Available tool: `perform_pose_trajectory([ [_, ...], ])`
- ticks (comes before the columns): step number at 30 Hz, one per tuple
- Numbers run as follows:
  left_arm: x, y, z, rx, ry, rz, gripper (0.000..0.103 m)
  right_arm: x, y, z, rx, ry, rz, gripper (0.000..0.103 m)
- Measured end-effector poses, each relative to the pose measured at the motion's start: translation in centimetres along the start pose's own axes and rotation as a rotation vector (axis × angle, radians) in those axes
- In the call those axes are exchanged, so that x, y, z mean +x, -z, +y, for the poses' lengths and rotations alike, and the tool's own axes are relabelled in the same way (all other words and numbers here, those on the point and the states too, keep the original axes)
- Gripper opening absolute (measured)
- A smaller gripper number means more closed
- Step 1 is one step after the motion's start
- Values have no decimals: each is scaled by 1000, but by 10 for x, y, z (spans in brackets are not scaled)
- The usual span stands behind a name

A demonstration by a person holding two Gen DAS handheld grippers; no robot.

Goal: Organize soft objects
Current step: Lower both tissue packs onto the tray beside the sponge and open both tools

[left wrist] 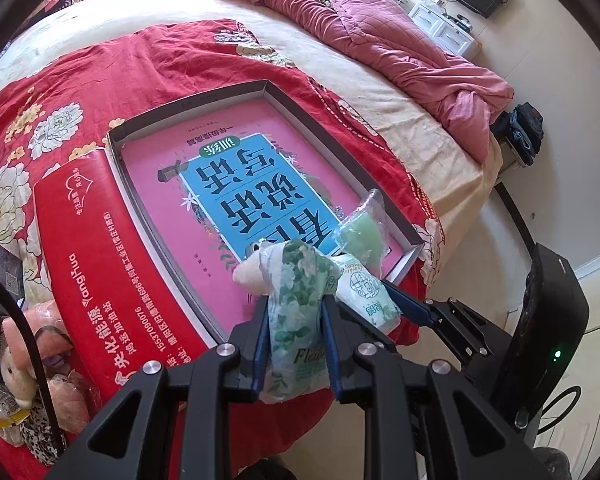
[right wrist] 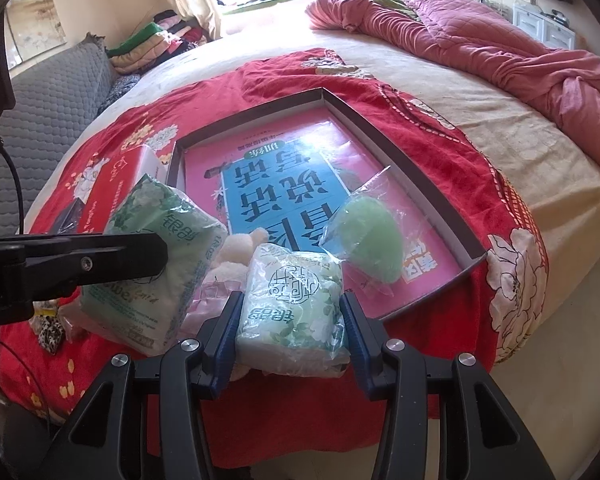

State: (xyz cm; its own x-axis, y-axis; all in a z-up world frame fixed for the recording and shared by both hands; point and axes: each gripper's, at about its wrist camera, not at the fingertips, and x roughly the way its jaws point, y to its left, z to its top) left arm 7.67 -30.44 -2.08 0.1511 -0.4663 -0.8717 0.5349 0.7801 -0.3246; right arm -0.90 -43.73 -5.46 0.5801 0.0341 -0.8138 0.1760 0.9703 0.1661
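We hold two soft packs over the near edge of the bed; the left gripper is clamped on a leaf-printed tissue pack, its blue pads denting both sides, and the right gripper pinches a smaller green tissue pack in the same way. Ahead lies the shallow grey tray, lined with a pink sheet; a bagged green sponge already rests in its near right corner. A pale plush toy shows between the two packs, seemingly just outside the tray's near rim, though we cannot tell what supports it.

To place well, we judge that each pack should clear the rim before the grip is eased, the right pack set beside the sponge rather than on it, the left pack further left; the slippery wrappers may slide on the glossy sheet.

The tray sits on a red floral cloth over a cream bed; a red carton lies beside it on the left, a crumpled pink quilt far right; a grey sofa stands at left, a window beyond.
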Motion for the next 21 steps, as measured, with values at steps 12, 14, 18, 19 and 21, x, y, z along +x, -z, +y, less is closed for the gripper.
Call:
perform_pose_trajectory([
  [12,28,-14,0,1,-20,53,25,27,-13,-12,-48,40,-3,49],
  [14,31,-16,1,-4,-15,56,25,30,-11,-13,-50,40,0,50],
  [18,34,-21,0,-7,-15,53,25,34,-8,-14,-51,44,1,50],
  [19,35,-22,0,-6,-18,55,25,36,-8,-14,-47,44,1,50],
  [21,36,-24,0,-9,-18,54,25,37,-8,-14,-44,43,3,51],
])
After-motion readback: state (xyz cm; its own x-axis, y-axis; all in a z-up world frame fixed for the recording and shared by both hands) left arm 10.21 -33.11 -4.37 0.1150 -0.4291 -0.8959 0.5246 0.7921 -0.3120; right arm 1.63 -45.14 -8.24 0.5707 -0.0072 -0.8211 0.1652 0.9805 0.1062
